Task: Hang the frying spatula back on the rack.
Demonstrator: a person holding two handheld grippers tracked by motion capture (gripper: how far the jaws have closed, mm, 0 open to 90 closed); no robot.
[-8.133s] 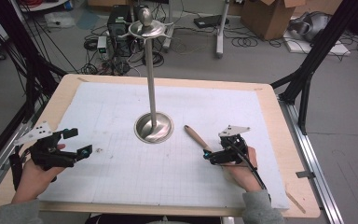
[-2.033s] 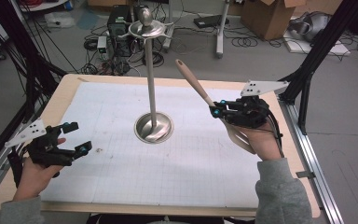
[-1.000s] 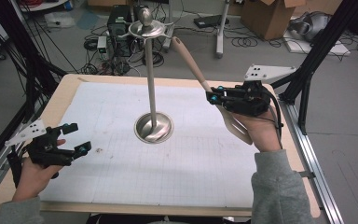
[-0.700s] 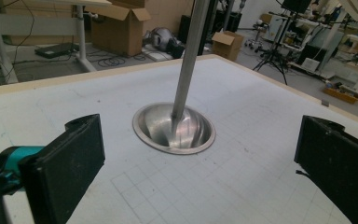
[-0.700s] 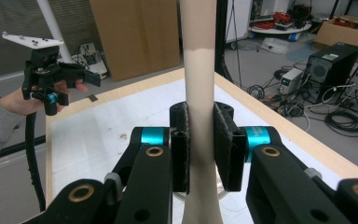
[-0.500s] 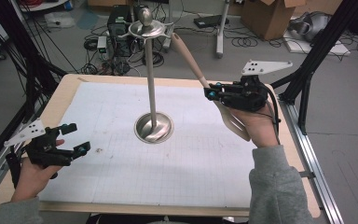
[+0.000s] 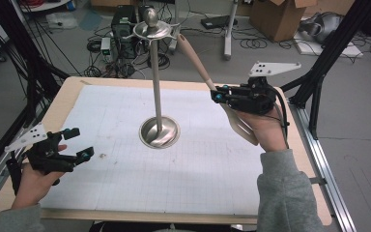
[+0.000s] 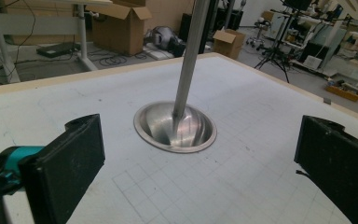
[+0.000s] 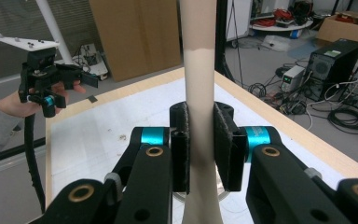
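Observation:
A metal stand rises from a round dish base (image 7: 159,133) at the table's middle, its thin pole (image 7: 155,82) ending in a hooked top with a knob (image 7: 150,28). My right gripper (image 7: 218,94) is held up at the right, shut on a beige wooden utensil (image 7: 193,55). The utensil's handle slants up to the left, its end close beside the stand's top. In the right gripper view the pads clamp the utensil (image 9: 198,70) on both sides. My left gripper (image 7: 80,143) rests open at the front left, and the base (image 8: 175,126) lies ahead between its jaws.
A white gridded mat (image 7: 125,174) covers the wooden table (image 7: 67,92). Black frame posts (image 7: 328,53) stand at the right and left edges. Cables, computer cases and cardboard boxes (image 7: 280,17) lie on the floor beyond the far edge.
Since the earliest frame my right gripper has lifted the utensil off the mat and carried it up toward the stand's top. Over the last second it barely moved. The left gripper stayed put.

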